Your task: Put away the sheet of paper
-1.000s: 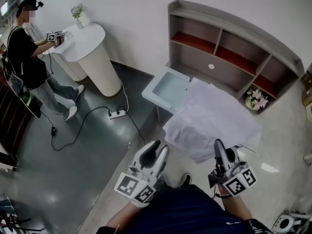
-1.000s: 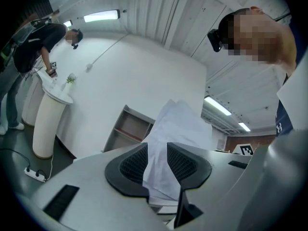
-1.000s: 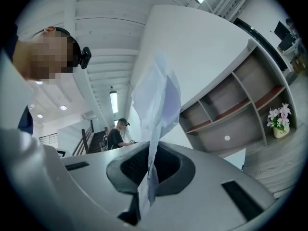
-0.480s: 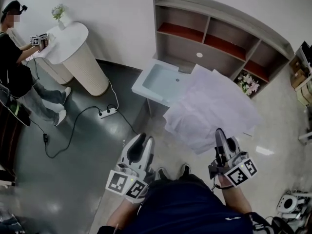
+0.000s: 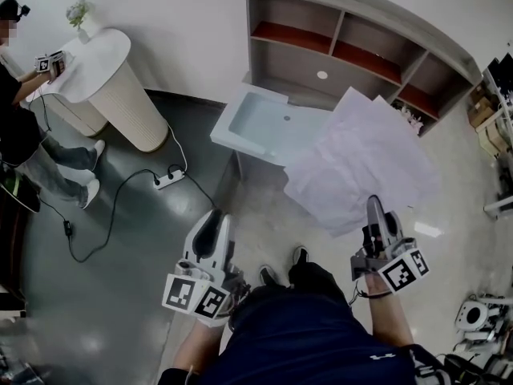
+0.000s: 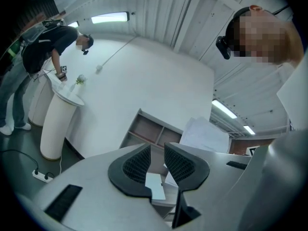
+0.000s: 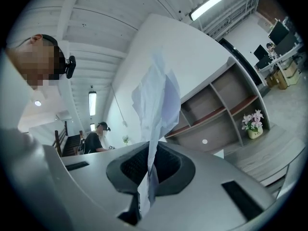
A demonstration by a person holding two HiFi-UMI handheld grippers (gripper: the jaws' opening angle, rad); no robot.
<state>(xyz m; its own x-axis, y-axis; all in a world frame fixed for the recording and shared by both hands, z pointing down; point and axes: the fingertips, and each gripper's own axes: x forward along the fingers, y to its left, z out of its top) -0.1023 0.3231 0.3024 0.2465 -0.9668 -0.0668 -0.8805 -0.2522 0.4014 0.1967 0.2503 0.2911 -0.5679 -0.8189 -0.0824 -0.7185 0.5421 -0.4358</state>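
Right, the carry is on and the put-away is not yet done. The sheet of paper [image 5: 361, 155] is up in the air, off any surface, hanging broad and crumpled in front of the person. The right gripper [image 5: 375, 211] has its jaws closed tight on the sheet's near, lower edge; in the right gripper view the paper rises straight out from between the pads and fans upward.

The left gripper [image 5: 212, 224] is low at the person's other side, well apart from the sheet. Its jaws stand a little apart with nothing between them, so this is a one-handed hold.

What's finished, by my reading: the pick-up. What's left: getting the sheet to wherever it belongs and letting it go.

Ahead stands the grey shelf unit [image 5: 353, 22] against the wall, its compartments mostly bare, with a small pot of flowers [image 7: 253, 124] low on the right. From the head view the far corner of the sheet overlaps the shelf's lower right part, though whether it touches I cannot tell. Just beside the paper, to the left, sits a small white desk [image 5: 260, 123] with a bare top.

Either could be the target; the pictures don't settle which.
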